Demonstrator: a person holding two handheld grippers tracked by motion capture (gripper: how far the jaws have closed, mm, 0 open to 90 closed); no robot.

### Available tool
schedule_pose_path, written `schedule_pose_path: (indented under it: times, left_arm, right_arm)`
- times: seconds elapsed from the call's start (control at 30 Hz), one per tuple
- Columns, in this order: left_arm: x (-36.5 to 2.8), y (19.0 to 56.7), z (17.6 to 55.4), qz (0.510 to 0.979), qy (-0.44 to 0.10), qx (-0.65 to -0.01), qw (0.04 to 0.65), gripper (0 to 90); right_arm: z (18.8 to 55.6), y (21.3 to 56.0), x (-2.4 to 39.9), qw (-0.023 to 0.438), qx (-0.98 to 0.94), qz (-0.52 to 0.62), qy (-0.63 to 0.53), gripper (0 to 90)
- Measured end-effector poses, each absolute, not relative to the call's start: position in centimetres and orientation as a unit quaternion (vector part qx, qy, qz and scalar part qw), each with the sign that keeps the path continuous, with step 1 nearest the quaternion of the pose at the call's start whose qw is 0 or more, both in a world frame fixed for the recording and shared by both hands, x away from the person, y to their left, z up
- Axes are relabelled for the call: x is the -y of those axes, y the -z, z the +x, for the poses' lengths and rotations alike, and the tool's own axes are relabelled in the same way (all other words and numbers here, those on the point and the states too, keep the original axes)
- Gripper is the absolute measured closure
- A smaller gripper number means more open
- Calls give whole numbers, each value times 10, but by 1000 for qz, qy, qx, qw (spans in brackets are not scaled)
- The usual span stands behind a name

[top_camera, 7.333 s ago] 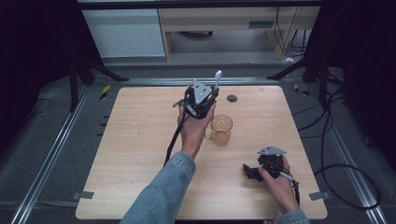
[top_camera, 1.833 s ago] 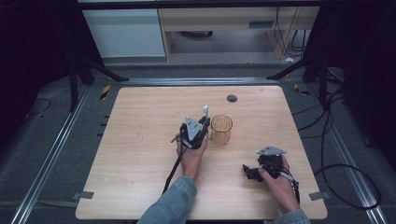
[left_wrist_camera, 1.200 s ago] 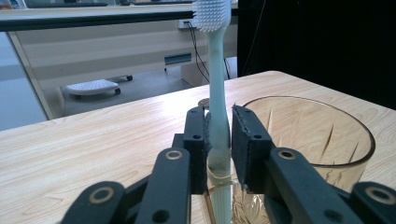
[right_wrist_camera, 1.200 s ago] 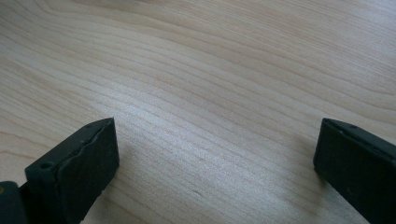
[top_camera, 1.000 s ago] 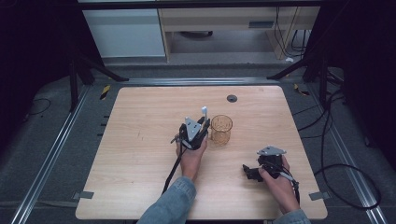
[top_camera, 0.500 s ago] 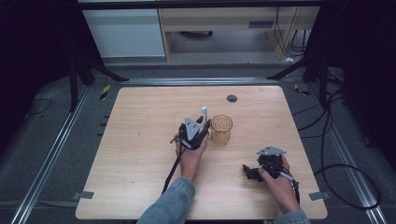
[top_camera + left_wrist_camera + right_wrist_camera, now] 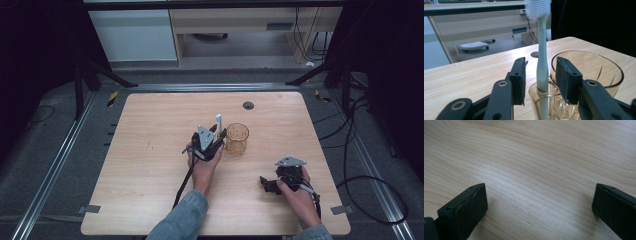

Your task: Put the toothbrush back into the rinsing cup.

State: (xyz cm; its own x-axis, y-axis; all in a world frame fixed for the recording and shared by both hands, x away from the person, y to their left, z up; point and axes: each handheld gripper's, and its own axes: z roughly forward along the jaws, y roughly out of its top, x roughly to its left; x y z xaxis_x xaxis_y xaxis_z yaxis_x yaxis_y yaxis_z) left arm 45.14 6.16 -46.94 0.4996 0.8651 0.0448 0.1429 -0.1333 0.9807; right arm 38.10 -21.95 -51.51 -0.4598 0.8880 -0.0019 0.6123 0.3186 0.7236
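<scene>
Toothbrush (image 7: 542,62) stands upright, bristles up, between the left gripper's (image 7: 541,77) just-opened pads (neither presses it), its foot in a small holder on the near-left side of the amber glass (image 7: 236,139), while the right gripper (image 7: 274,184) rests wide open, well apart, near right.

Your left gripper (image 7: 541,75) came back from the far side of the surface to just left of the glass cup (image 7: 236,139). Its jaws have just been opening; toothbrush (image 7: 541,50) stands between them, pads clear.
</scene>
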Motion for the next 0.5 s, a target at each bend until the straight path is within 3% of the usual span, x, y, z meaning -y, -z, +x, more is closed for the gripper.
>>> schedule_pose_path:
  times: [0.5]
  left_arm:
    - [-64, 463, 445, 692, -329, -351, 538, 445]
  right_arm:
    - [381, 515, 220, 205, -786, 477, -336, 4]
